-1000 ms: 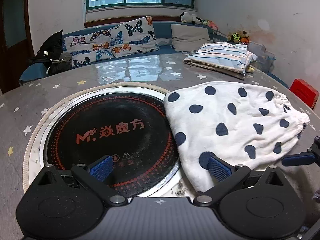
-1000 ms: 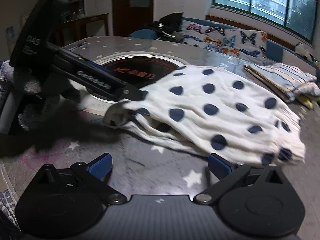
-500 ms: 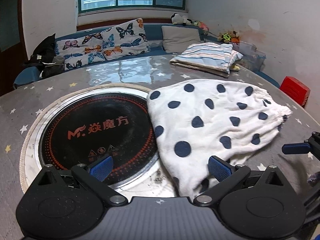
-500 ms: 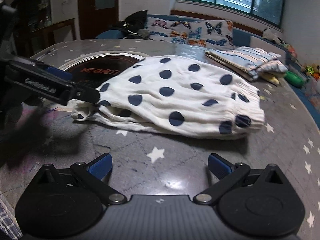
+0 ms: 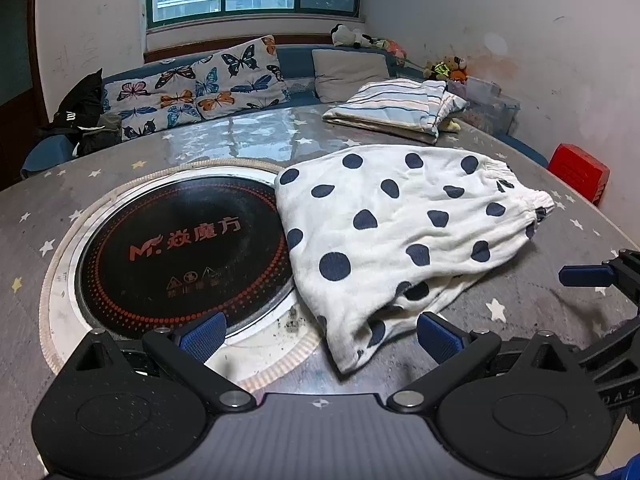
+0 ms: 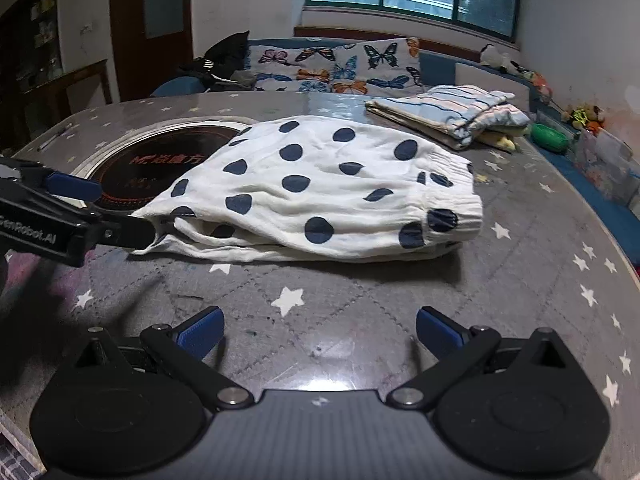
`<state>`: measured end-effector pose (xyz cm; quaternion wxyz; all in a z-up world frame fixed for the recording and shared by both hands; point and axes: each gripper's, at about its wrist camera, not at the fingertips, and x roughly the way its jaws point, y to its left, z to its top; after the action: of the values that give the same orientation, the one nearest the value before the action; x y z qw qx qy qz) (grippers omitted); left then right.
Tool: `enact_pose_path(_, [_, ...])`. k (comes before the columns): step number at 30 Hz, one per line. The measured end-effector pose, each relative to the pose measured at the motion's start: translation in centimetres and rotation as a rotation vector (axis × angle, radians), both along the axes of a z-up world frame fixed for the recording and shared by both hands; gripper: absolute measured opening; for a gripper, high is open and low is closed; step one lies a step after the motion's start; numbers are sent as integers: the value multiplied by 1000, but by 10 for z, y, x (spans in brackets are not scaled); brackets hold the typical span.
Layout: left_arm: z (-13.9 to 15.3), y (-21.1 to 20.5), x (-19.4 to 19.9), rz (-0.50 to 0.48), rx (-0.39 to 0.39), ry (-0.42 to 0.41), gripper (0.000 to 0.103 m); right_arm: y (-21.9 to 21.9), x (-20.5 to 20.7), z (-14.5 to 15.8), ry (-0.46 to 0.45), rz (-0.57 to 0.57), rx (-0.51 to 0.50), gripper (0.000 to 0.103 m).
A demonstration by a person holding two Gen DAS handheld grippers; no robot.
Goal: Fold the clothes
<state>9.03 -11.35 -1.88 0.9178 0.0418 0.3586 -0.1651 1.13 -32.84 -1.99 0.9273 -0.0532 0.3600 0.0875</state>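
Two garments lie on the counter (image 5: 248,148), a grey star-printed surface with one round black cooktop (image 5: 188,248) sunk into its middle. The nearer garment is a white polka-dot piece (image 5: 400,232), folded over on itself into a thick layered bundle; its left edge overlaps the cooktop rim and its elastic waistband end points toward the right side of the counter. The second is a striped folded garment (image 5: 396,108), set well apart at the far edge of the counter, close to the sofa.

Two tools are in play. The left hand-held gripper (image 5: 318,330) has its blue-padded fingers spread wide and grasps nothing; the near corner of the polka-dot piece lies on the counter between the two pads. In the right wrist view one black finger of this tool meets the cloth's loose corner, though whether it truly touches or only overlaps in the picture is hard to tell. The right hand-held gripper (image 6: 318,326) is likewise spread apart and empty, over bare counter, with the long folded side of the polka-dot piece just ahead of it.

Behind the counter, two butterfly cushions (image 5: 200,88) and one plain grey cushion (image 5: 348,72) lean on the sofa, and one red box (image 5: 578,172) sits off the counter's right edge.
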Motion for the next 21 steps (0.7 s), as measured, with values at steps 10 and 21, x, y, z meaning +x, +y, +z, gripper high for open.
enact_pose_path(10, [-2,-3,-13,-10,14,-2,103,2,-6,1,-14,-49,-31,103])
enact_pose_path(21, [-3,-12,-23,-21,25,-12,103,-8,-10,1,-20,-117,-18,103])
